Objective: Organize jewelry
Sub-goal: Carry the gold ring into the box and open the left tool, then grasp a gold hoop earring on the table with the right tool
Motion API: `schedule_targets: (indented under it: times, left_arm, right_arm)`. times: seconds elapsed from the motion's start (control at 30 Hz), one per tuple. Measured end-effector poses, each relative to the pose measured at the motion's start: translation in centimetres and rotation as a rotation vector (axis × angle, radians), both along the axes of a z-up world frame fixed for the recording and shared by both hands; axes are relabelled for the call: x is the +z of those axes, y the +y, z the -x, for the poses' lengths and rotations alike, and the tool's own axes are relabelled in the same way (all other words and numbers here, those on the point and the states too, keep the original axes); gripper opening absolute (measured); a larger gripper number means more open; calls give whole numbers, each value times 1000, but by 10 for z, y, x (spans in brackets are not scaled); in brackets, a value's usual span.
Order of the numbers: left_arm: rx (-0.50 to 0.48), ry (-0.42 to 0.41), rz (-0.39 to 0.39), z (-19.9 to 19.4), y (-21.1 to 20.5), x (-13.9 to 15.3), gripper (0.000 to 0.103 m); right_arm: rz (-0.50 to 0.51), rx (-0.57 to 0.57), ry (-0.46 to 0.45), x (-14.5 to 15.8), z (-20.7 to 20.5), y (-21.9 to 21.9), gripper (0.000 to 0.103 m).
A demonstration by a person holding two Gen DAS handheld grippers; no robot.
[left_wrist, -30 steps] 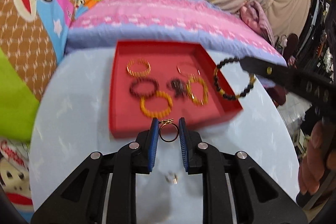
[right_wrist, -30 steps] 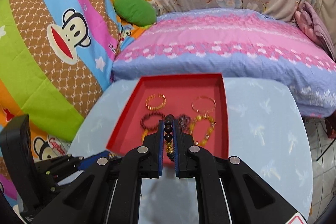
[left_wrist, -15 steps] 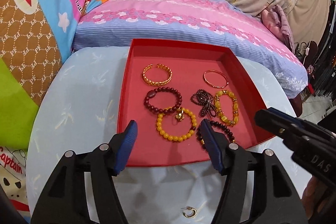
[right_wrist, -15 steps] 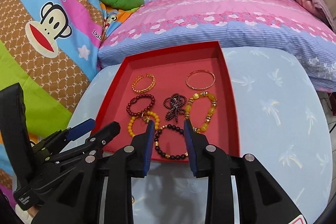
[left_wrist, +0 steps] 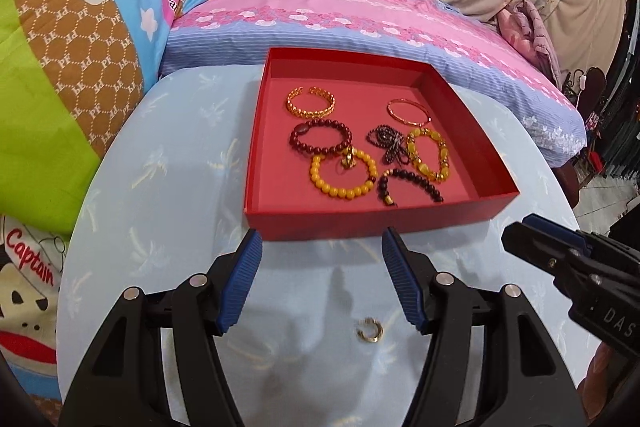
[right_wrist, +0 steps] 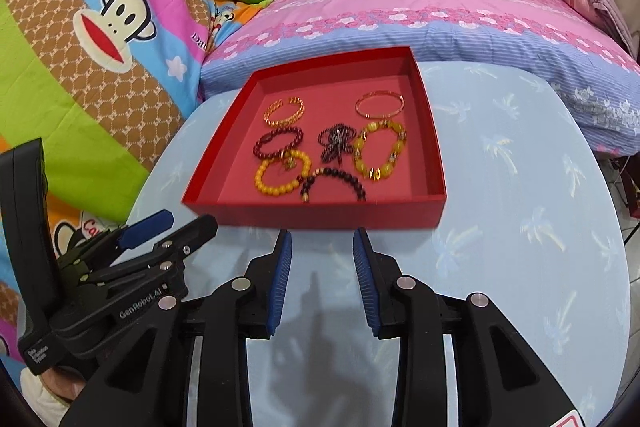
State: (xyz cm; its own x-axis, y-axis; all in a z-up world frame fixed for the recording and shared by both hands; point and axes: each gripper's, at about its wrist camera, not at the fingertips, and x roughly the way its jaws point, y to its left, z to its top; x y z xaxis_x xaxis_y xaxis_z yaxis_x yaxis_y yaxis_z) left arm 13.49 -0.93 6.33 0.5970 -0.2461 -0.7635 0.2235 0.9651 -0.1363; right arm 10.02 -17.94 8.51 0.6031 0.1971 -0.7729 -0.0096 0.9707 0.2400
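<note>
From the left wrist view, your left gripper (left_wrist: 322,281) hangs over the near edge of the surface (left_wrist: 168,211), just short of the red tray (left_wrist: 360,225). Its jaws have just been opening and stand wide, with nothing between them. That makes sense, since the small gold ring (left_wrist: 349,159) now lies in the tray, on the orange bead bracelet (left_wrist: 343,174). One little gold ear cuff (left_wrist: 370,328) lies alone on the surface, near its front edge and under your gripper. I think it is next to go in. Your right gripper (left_wrist: 520,233) pokes in beside the tray's near right corner.

From the right wrist view, your right gripper (right_wrist: 322,281) also hangs in front of the tray's (right_wrist: 320,215) near wall, jaws partly apart and empty; they have just been opening too. The dark bead bracelet (right_wrist: 334,181) lies inside by the near wall. Your left gripper (right_wrist: 168,223) sits off the tray's near left corner, out of the way.
</note>
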Motion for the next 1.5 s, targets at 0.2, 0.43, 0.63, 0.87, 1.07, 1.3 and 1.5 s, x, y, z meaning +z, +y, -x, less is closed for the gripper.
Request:
schedule_targets:
  times: [0.2, 0.43, 0.63, 0.87, 1.07, 1.3, 1.5]
  left_arm:
    - [-9, 7, -18, 29, 3, -5, 59]
    - [-4, 53, -30, 60, 11, -19, 59]
    - [-5, 68, -47, 81, 15, -26, 59]
    - [-2, 89, -56, 97, 18, -32, 59]
    - [-3, 100, -59, 104, 18, -34, 59]
    - [0, 98, -61, 105, 19, -33, 59]
    - [3, 97, -63, 104, 19, -33, 59]
  right_arm:
    - [50, 31, 21, -10, 40, 9, 32]
    - [57, 81, 92, -37, 88, 21, 32]
    - [73, 118, 129, -53, 117, 36, 32]
    - [106, 127, 135, -62, 126, 46, 32]
    - [134, 130, 140, -66, 125, 49, 22]
    - [157, 131, 142, -69, 125, 50, 16]
    - [161, 120, 138, -69, 126, 48, 16]
